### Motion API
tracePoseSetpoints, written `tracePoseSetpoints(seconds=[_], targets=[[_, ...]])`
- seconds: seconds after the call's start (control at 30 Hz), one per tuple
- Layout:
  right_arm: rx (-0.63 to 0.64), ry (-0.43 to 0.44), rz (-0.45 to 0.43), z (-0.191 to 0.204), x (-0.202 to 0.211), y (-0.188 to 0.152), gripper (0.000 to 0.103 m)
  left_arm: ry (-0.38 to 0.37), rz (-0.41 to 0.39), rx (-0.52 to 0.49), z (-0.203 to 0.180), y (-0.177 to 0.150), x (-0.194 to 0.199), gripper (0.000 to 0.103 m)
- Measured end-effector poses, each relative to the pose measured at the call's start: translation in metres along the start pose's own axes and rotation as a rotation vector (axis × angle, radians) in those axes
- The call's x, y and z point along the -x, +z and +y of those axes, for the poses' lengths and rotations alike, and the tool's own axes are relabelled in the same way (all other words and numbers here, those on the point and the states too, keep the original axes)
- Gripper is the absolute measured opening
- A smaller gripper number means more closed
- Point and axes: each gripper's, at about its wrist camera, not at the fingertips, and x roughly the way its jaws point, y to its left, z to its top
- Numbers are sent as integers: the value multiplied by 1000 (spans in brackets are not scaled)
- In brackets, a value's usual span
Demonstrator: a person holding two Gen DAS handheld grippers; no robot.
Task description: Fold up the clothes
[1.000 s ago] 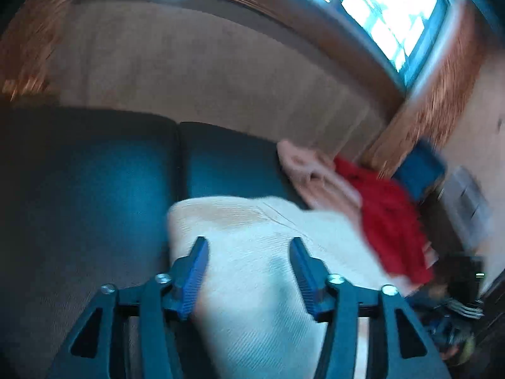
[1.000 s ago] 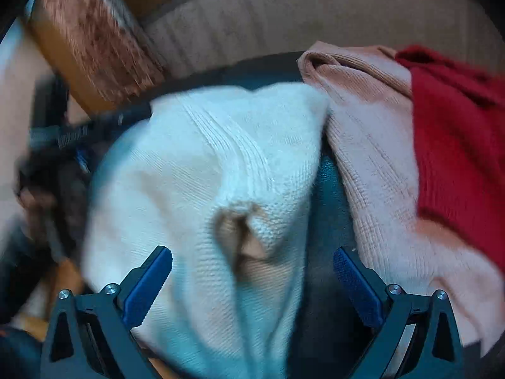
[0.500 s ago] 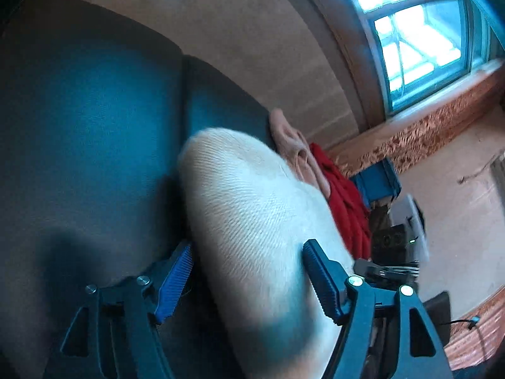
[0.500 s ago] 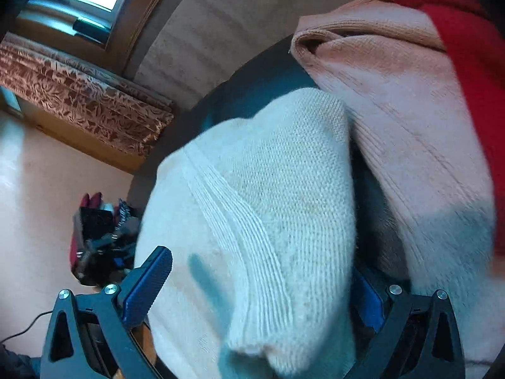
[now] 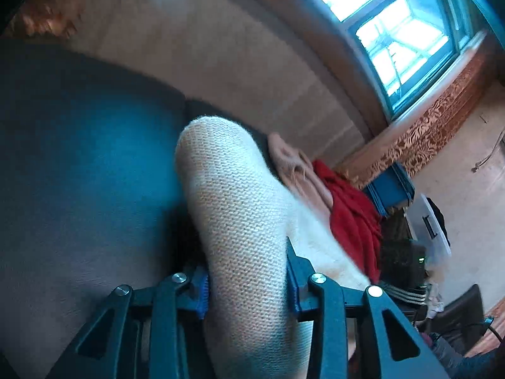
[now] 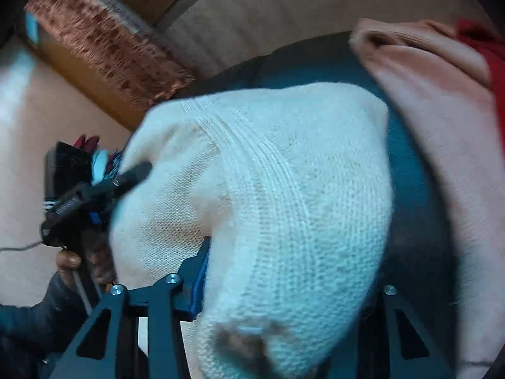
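A cream knitted sweater [image 5: 240, 208] lies bunched on a dark sofa seat [image 5: 79, 173]. My left gripper [image 5: 247, 284] is shut on a thick fold of it, and the knit fills the space between both blue pads. In the right wrist view the same cream sweater [image 6: 284, 189] bulges up between the fingers of my right gripper [image 6: 287, 287], which is shut on it. Fabric hides its right fingertip. The left gripper [image 6: 94, 189] shows at the sweater's far edge, held by a person's hand [image 6: 68, 259].
A pink sweater [image 5: 296, 170] and a red garment [image 5: 350, 214] lie on the sofa seat [image 6: 407, 170] to the right of the cream one. Beyond them are a blue bin [image 5: 391, 186] and clutter on the floor. A beige backrest and a window [image 5: 394, 25] are behind.
Both grippers stood open around the cream sweater one second ago. Their fingers have since come together, and each now pinches a fold of the knit.
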Motion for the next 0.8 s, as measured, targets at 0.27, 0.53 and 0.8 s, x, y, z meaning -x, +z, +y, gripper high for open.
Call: tracePoseSetpoints(seconds=[0.27,0.53,0.8], targets=[[163,301,-52,135,-42,28,42,161,-344,-95,-9,29,186,36],[495,548,-119,359,-67,129,41,334,-722,35,42,98,405,36],[631,323,106,495,-221,176,43,534,-586,590,259,113,441,39]])
